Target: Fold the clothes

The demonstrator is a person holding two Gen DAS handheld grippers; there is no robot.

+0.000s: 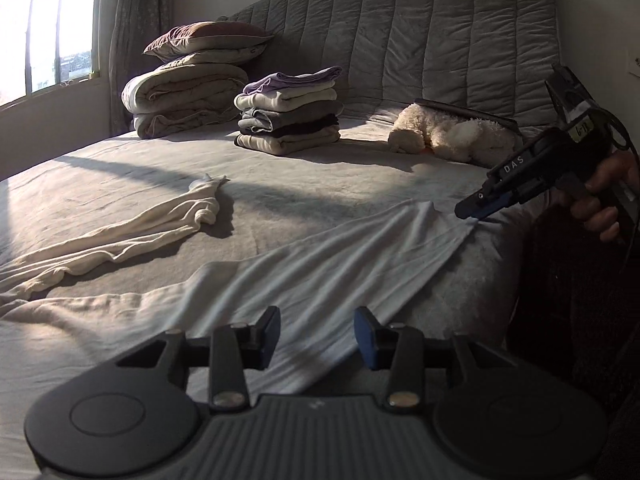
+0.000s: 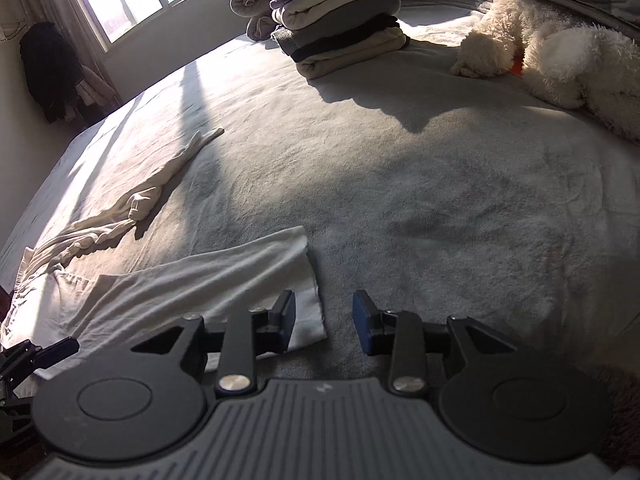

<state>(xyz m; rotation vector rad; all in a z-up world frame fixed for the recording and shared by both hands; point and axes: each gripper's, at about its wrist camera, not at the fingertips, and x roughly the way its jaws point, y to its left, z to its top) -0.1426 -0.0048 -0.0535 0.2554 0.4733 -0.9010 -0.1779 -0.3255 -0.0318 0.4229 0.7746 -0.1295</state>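
White letters "DAS" stand on the right claw (image 1: 466, 210); its small yellow label is unreadable.

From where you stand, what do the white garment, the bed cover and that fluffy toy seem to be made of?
White garment: thin matte knit, probably cotton; it lies limp in fine wrinkles. Bed cover: grey fleece or plush, with a short nap showing darker brushed streaks. Fluffy toy: cream, long shaggy pile, likely synthetic. Fibre content is a guess.

Window (image 1: 44, 28) at upper left, sunlight cast in bands across grey bed (image 1: 320, 184). Quilted headboard (image 1: 420, 40) seen at upper centre, curtain (image 1: 136, 32) hung beside window. Pale wall (image 1: 596, 28) at upper right.
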